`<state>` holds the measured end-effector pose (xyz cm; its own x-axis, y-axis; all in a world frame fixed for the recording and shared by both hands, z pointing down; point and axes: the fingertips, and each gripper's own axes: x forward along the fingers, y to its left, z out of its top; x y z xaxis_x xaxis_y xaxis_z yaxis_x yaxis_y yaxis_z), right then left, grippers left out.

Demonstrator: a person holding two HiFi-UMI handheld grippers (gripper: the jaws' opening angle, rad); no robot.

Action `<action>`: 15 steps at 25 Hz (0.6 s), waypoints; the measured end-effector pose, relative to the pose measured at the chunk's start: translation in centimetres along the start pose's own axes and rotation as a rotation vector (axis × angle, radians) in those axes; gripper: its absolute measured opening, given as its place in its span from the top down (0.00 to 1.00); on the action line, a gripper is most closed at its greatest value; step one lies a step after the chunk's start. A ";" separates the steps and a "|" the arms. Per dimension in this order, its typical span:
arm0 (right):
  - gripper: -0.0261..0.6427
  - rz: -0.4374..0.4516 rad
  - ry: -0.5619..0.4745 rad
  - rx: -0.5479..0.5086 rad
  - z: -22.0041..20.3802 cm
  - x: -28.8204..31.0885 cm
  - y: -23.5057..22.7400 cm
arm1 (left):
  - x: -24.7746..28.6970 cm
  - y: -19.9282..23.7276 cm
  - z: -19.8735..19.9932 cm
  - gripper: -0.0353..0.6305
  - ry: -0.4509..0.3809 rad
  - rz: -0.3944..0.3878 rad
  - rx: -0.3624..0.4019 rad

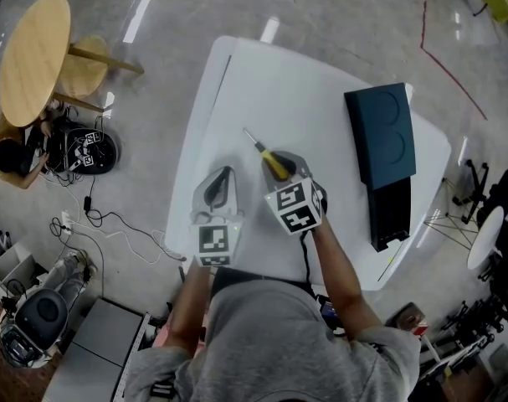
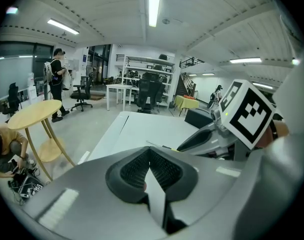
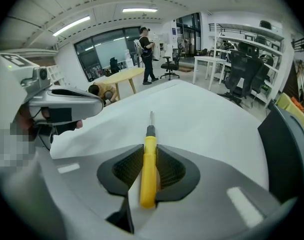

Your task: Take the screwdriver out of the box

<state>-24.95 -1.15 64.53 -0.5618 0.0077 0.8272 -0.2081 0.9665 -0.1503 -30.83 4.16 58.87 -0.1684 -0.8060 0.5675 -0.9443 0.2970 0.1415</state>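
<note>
**Right gripper grips the screwdriver, out of the box**

The right gripper's jaws stand narrow, their pads pressed on the screwdriver's yellow handle. The black collar and metal tip stick out ahead over the white table. Gripper and screwdriver are left of the box and well apart from it, with a strip of open table top between them. The dark box lies along the table's right side, its near end close to the table's near edge. The left gripper hangs just beside the right one, on the side away from the box. Its jaws are closed together on themselves, and it is near the table's left edge. Ahead of both grippers, left of the box, open white top runs to the far edge. A round wooden table stands on the floor far to the left of the box.
</note>
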 end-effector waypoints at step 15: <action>0.69 0.047 -0.058 0.054 0.5 -0.1 0.0 | -0.5 -0.9 -0.2 0.93 -0.002 -0.007 0.017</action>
<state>-25.27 -1.27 64.15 -0.6171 0.0364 0.7860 -0.2226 0.9500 -0.2188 -29.90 4.40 58.58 -0.1627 -0.8092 0.5646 -0.9502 0.2827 0.1314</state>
